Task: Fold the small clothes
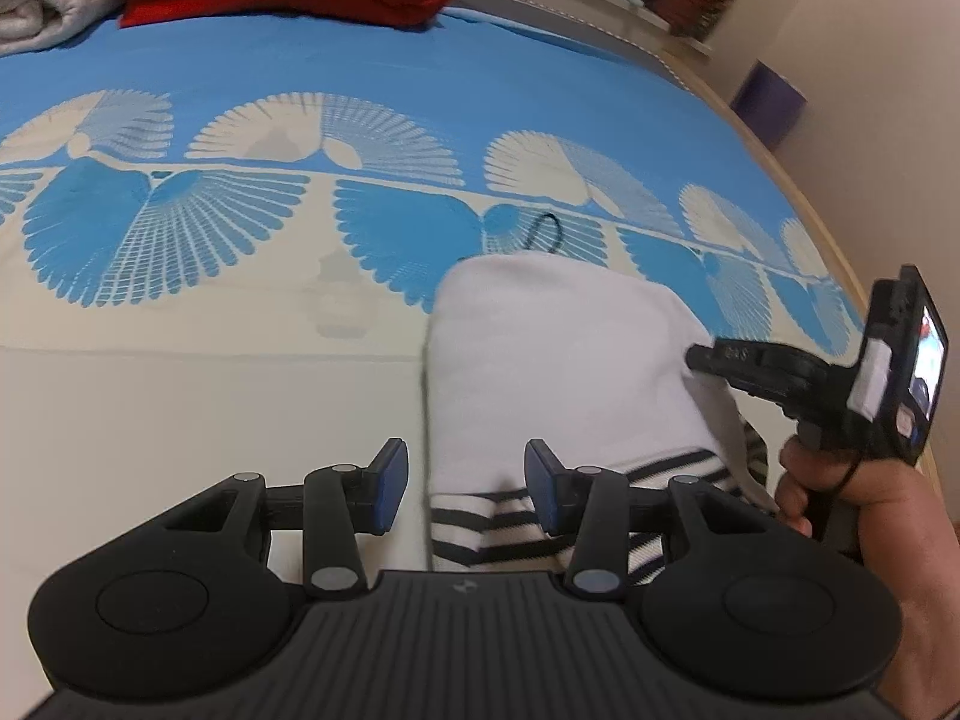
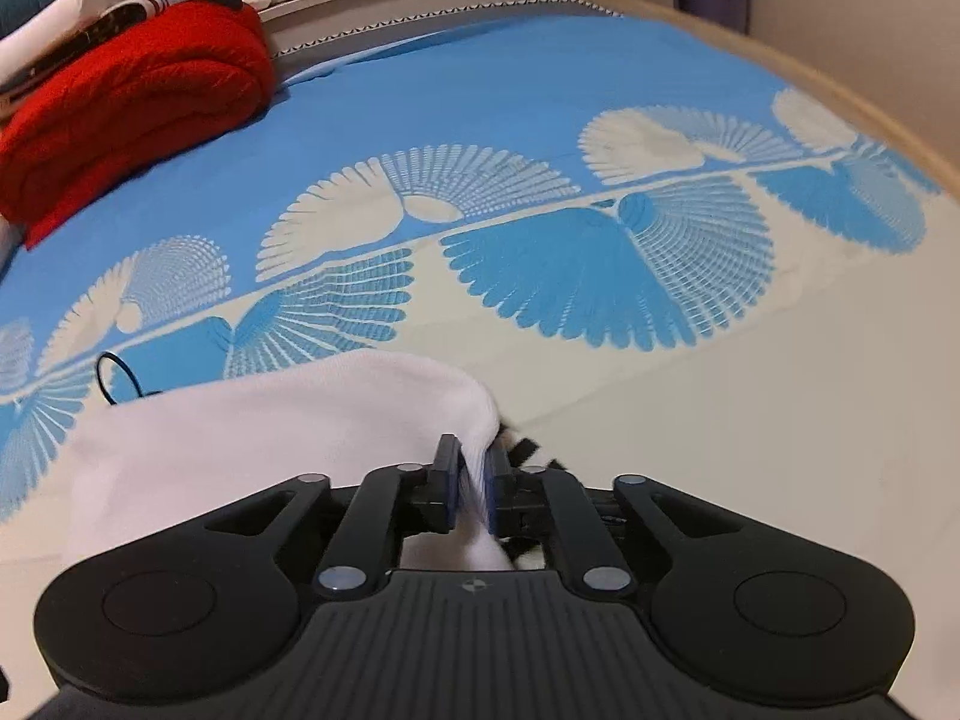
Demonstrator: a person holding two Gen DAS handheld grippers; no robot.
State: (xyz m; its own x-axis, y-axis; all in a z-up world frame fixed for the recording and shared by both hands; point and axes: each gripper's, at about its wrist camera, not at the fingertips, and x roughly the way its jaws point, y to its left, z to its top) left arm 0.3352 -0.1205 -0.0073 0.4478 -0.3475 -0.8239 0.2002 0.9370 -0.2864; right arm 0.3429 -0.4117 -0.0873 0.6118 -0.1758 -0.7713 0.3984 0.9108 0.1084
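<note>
**Right claw pinches the fold while the left stands ready**

Right gripper [image 2: 470, 483] is closed tight on a bunched edge of the white garment [image 2: 288, 426], with cloth squeezed between its blue pads [image 2: 449, 483]. Left gripper [image 1: 467, 489] stands wide open and holds nothing; the garment's black-and-white striped hem [image 1: 480, 519] lies between its fingers, though whether either pad touches it I cannot tell.

The garment rests on the blue-and-cream bedspread [image 1: 180, 372], white part folded over the striped part, near the front edge. A black hair tie [image 1: 543, 234] lies just beyond it.

To do this fold well, I judge the right should carry its edge across low and level, so the layer lands flat. The left would best pin the hem to keep the lower layer from sliding. Release only once the edges line up.
</note>
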